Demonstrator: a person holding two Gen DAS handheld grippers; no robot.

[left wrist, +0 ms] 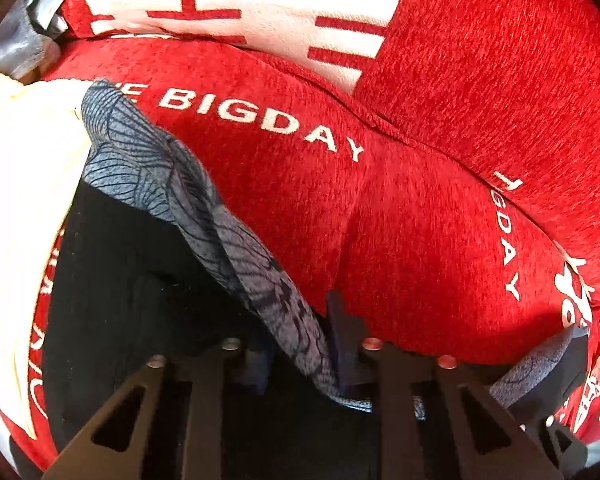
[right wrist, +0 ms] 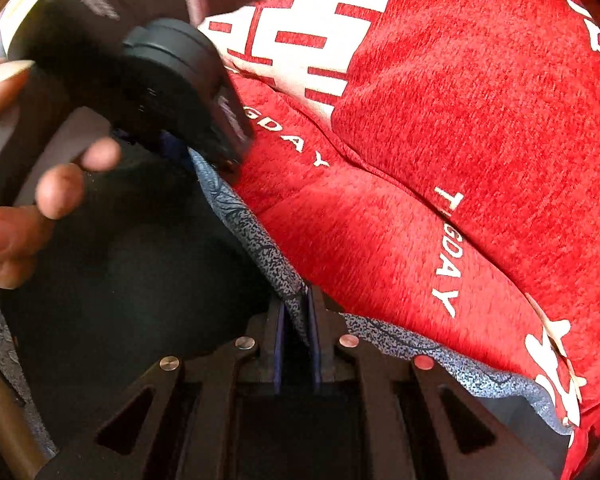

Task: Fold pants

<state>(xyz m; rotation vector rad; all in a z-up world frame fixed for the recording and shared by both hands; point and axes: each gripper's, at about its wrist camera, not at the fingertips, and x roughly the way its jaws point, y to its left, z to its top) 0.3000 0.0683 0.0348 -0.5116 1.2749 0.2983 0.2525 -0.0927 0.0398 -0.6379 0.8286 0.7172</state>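
Close up in the left wrist view, a cream cloth point(left wrist: 16, 152) lies at the far left, and beside it the pants point(left wrist: 188, 200), grey-blue with a dark leaf pattern and a black inner side, run from the far left down to the near middle. The left hand-held gripper point(left wrist: 304, 360) is closed on their edge. To the right spreads a red blanket point(left wrist: 420, 240) with white lettering, on which the pants rest. In the right wrist view, the person's left hand point(right wrist: 16, 208) holds the other tool at the left; the right hand-held gripper point(right wrist: 298, 344) pinches the patterned edge of the pants point(right wrist: 256, 236) at near middle, red blanket point(right wrist: 480, 120) at right.
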